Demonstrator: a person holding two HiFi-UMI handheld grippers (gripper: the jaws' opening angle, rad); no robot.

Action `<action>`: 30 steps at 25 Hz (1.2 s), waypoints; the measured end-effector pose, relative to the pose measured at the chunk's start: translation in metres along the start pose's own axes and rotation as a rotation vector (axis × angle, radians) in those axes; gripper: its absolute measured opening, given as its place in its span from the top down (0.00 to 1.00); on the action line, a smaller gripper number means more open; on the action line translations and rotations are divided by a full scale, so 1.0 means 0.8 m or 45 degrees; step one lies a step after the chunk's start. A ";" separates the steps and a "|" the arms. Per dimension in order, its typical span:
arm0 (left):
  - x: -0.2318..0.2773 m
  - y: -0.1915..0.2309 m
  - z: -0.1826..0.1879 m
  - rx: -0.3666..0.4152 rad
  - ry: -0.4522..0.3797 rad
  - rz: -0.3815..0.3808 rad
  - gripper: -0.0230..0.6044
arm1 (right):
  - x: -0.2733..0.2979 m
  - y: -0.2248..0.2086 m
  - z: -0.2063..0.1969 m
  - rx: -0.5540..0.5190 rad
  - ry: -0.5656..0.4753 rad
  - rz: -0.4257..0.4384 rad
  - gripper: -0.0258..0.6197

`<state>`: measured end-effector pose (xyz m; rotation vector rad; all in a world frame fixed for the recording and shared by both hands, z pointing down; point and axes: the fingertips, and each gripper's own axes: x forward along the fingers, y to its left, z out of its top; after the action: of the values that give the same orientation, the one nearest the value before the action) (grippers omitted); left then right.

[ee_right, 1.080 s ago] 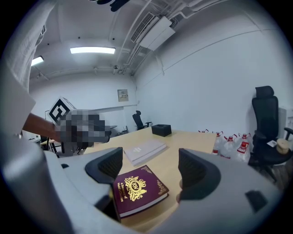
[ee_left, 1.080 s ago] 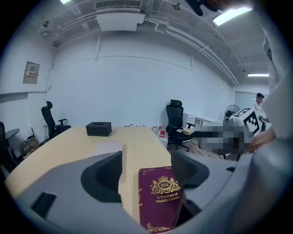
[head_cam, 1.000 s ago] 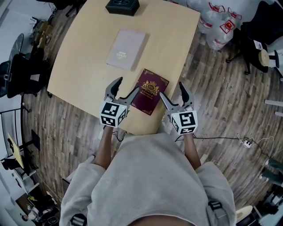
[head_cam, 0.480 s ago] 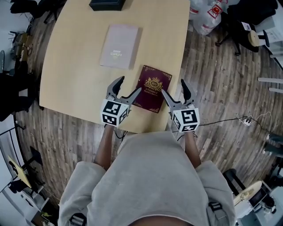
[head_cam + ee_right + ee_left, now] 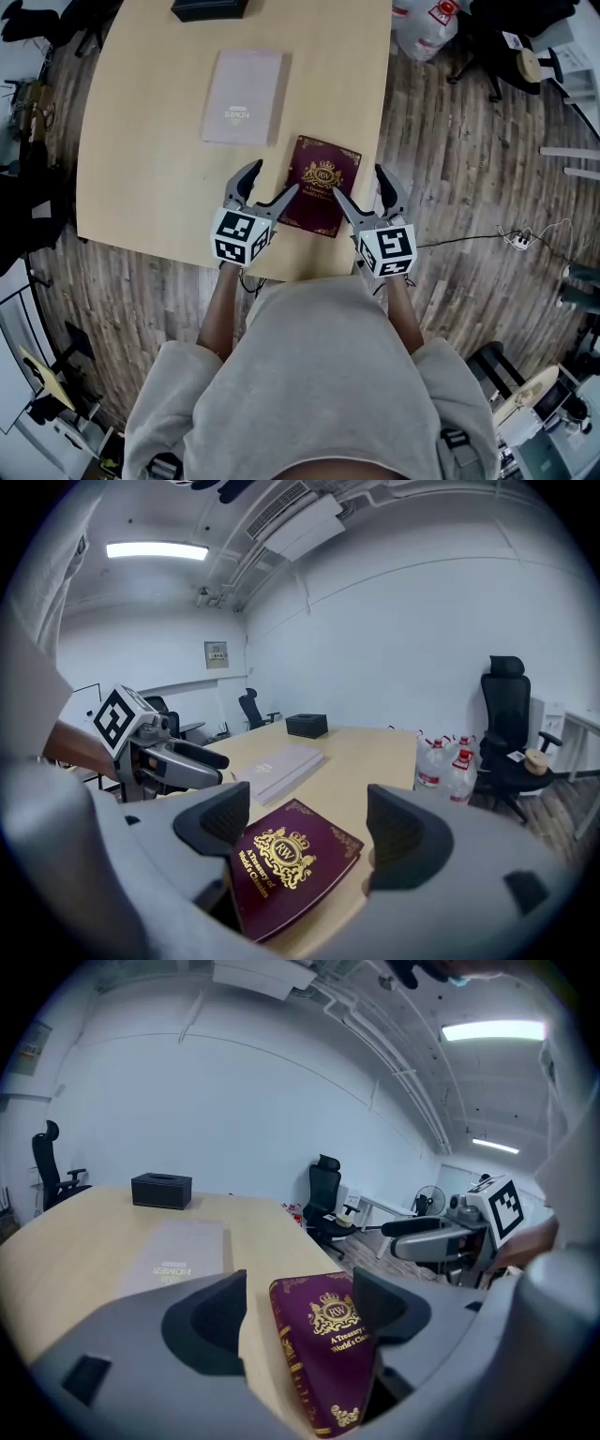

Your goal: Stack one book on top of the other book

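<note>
Bright ceiling light, fisheye-warped edges

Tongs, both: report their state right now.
Left tongs: open, jaws just been opening, empty; maroon book ahead, ungripped.
Right tongs: open, empty; same book ahead, ungripped.

The maroon hardcover book [image 5: 322, 186] bears a gold crowned crest, gold lettering and gold scrollwork at its corners. The pale pinkish-grey flat book [image 5: 242, 97] is plain except for small white lettering. The smooth wooden desk [image 5: 141, 169] is light tan, the small rectangular box [image 5: 208, 7] black. The wood-plank floor [image 5: 469, 187] is streaked grey-brown.
</note>
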<state>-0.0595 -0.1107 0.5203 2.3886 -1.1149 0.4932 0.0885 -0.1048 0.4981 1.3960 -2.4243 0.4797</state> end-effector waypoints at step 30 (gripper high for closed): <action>0.065 -0.004 -0.130 -0.141 0.320 -0.119 0.38 | 0.050 0.000 -0.158 0.258 0.361 0.089 0.35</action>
<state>-0.0386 -0.0850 0.6318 2.1992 -0.8920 0.6608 0.0808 -0.0812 0.6287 1.2243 -2.2481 0.8971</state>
